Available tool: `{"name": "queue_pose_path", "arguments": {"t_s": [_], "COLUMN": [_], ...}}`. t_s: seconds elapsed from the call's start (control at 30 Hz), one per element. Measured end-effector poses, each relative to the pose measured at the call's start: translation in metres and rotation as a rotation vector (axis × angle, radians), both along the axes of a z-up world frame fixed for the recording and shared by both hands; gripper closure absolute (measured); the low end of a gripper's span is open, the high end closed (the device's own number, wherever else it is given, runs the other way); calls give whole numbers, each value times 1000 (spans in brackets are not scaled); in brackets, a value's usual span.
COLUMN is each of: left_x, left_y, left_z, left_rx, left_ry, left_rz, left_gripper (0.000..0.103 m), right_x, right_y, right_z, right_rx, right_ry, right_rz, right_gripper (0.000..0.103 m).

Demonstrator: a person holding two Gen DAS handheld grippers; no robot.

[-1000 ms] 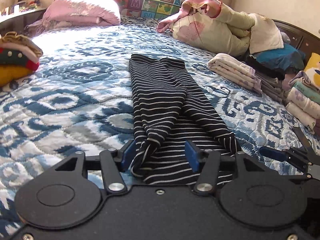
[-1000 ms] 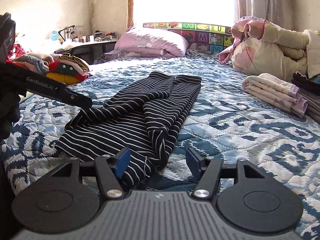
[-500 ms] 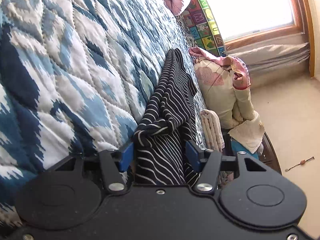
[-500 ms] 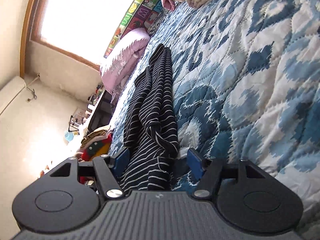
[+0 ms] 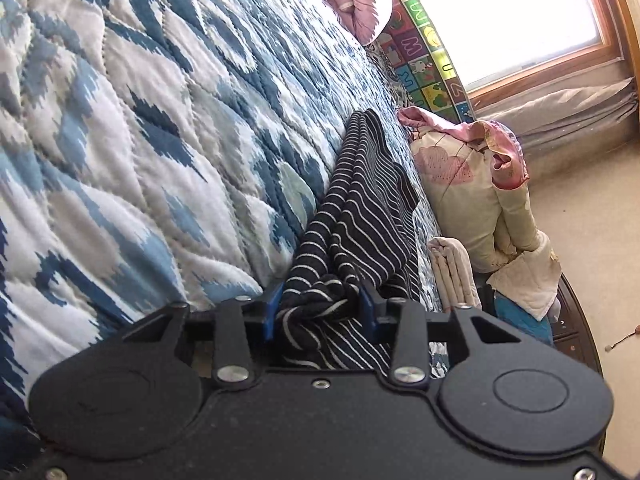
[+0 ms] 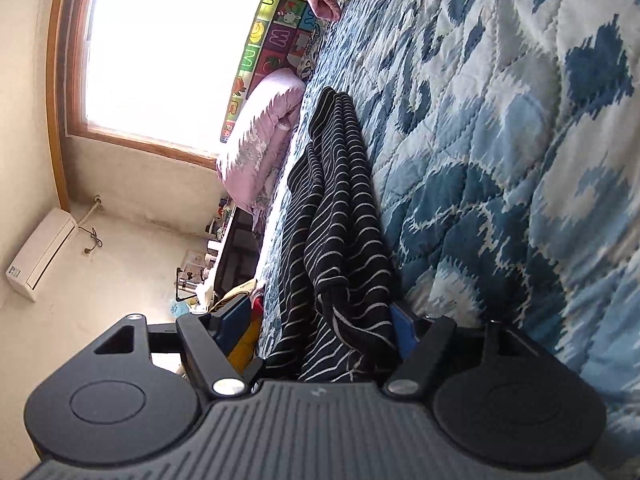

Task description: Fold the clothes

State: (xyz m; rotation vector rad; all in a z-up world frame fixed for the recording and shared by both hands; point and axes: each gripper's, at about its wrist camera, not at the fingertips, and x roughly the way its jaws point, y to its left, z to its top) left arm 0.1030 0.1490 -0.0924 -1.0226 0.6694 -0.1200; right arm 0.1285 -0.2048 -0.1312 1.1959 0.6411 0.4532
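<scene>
Clamping striped garment (image 5: pixel 360 216): left gripper (image 5: pixel 322 312) | right gripper (image 6: pixel 316 326) apart | quilt (image 5: pixel 140 140) beneath

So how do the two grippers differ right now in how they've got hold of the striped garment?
The left gripper has its blue pads close together, pinching a bunched fold of the striped garment; the right gripper stands much wider, fabric lying against only one pad. The left gripper's body is smooth black, the right's ribbed grey. Both are rolled sideways at the garment's near end on the blue quilt.
</scene>
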Motion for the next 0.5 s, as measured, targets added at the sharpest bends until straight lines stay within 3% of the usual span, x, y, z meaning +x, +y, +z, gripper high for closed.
{"name": "queue_pose_path", "arguments": {"t_s": [0.03, 0.07, 0.1, 0.17, 0.3, 0.5], "left_x": [-1, -2, -2, -4, -15, -58], "left_y": [0, 0, -1, -3, -5, -23], "left_z": [-2, -2, -3, -3, -5, 5], "left_rx": [-4, -2, 2, 7, -61, -106], "left_ry": [2, 0, -4, -13, -21, 2], "left_rz": [6, 7, 8, 13, 40, 27], "left_gripper": [79, 80, 81, 83, 87, 87], "right_x": [2, 5, 7, 7, 5, -20], "right_y": [1, 3, 4, 7, 3, -24], "right_z": [-5, -9, -14, -14, -8, 6], "right_rx": [-4, -7, -11, -34, -57, -94], "right_ry": [14, 28, 42, 26, 14, 13], "right_rz": [-4, -8, -13, -11, 2, 14], "right_gripper": [60, 82, 85, 86, 85, 86]}}
